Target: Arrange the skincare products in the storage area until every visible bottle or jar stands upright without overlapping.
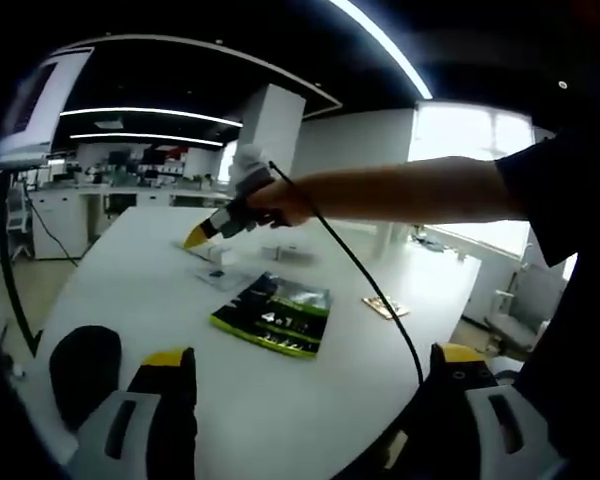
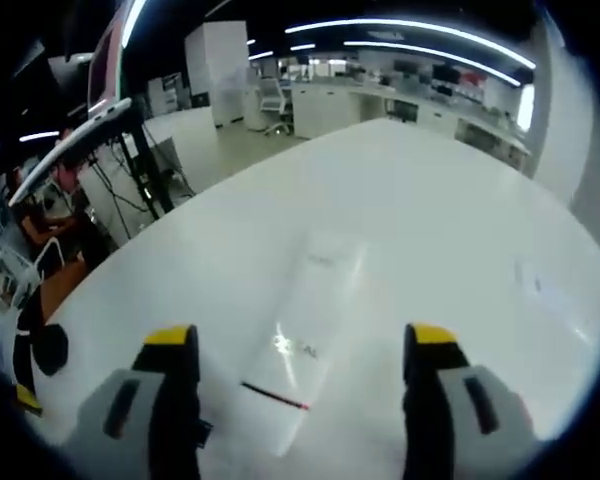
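A white tube (image 2: pixel 310 330) with a thin red line near its close end lies flat on the white table (image 2: pixel 430 190). My right gripper (image 2: pixel 300 345) hangs just above it, open, one yellow-tipped jaw on each side of the tube, not touching it. In the left gripper view a person's hand holds that right gripper (image 1: pixel 196 238) at the far side of the table, over small white items (image 1: pixel 215 256). A green and black packet (image 1: pixel 275 315) lies flat mid-table. My left gripper (image 1: pixel 315 365) stays low at the near edge, open, with nothing between its jaws.
A small brown packet (image 1: pixel 385 307) lies right of the green one. A black round object (image 1: pixel 80 370) sits near my left jaw. A cable (image 1: pixel 365 275) trails from the right gripper across the table. Desks and a stand are beyond the table's far edge.
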